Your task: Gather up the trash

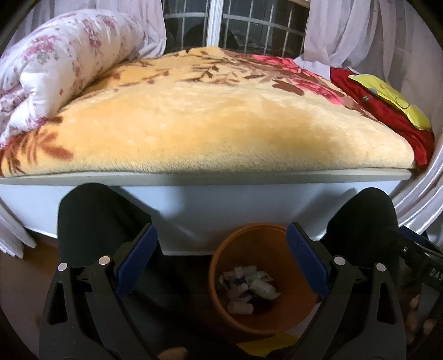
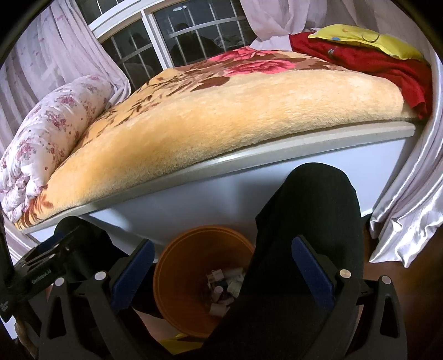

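Left wrist view: a bed [image 1: 193, 193] with a white base fills the background, covered by a yellow floral blanket [image 1: 207, 119]. A rolled white floral quilt [image 1: 63, 66] lies at its left end, a red cloth [image 1: 382, 110] and a yellow pillow [image 1: 387, 97] at its right. A barred window [image 1: 235, 25] and pale curtains stand behind. The left gripper [image 1: 221, 263] has its jaws spread wide and empty. An orange bin [image 1: 238, 315] stands on the floor against the bed base, between and below the jaws, nearer the right-hand blue pad. Trash [image 1: 249, 288], crumpled papers and wrappers, lies in the bin's bottom, apart from both jaws. The person's black-clad knees [image 1: 91, 221] rise on either side.

Right wrist view: same bed [image 2: 193, 207], blanket [image 2: 221, 124], quilt [image 2: 55, 119], red cloth [image 2: 373, 63], pillow [image 2: 365, 41] and window [image 2: 166, 36]. The right gripper [image 2: 221, 268] also has jaws wide apart, holding nothing. The bin [image 2: 182, 279] sits between them, towards the left-hand pad; a black-clad knee [image 2: 304, 221] covers its right side. The trash [image 2: 224, 282] is partly visible inside. The other gripper's body shows at lower left.
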`<action>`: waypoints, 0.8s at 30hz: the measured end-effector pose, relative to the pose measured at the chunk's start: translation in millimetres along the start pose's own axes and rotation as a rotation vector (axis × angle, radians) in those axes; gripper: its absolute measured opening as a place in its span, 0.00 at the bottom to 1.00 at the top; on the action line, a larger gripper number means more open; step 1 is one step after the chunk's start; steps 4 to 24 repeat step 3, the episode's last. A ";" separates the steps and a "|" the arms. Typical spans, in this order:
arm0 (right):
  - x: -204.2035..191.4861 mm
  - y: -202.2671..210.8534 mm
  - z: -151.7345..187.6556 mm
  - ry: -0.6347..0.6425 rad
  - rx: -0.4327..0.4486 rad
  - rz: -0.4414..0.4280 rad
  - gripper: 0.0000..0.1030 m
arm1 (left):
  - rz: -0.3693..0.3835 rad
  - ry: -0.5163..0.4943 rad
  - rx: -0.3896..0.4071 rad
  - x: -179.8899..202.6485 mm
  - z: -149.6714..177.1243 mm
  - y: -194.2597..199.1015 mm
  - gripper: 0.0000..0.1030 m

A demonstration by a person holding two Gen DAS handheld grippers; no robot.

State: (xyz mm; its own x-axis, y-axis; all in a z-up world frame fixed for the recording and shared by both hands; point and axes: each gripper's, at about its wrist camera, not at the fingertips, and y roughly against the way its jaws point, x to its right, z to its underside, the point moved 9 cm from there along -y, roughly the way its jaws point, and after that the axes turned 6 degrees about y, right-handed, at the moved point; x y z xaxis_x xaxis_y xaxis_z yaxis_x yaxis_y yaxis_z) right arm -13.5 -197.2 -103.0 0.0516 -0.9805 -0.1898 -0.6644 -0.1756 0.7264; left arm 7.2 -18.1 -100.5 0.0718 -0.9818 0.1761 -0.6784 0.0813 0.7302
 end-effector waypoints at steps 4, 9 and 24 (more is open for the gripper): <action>0.6 -1.0 -0.5 -0.003 -0.004 0.000 0.95 | 0.001 0.005 -0.016 -1.3 1.1 -3.1 0.89; 0.6 -1.0 -0.5 -0.003 -0.004 0.000 0.95 | 0.001 0.005 -0.016 -1.3 1.1 -3.1 0.89; 0.6 -1.0 -0.5 -0.003 -0.004 0.000 0.95 | 0.001 0.005 -0.016 -1.3 1.1 -3.1 0.89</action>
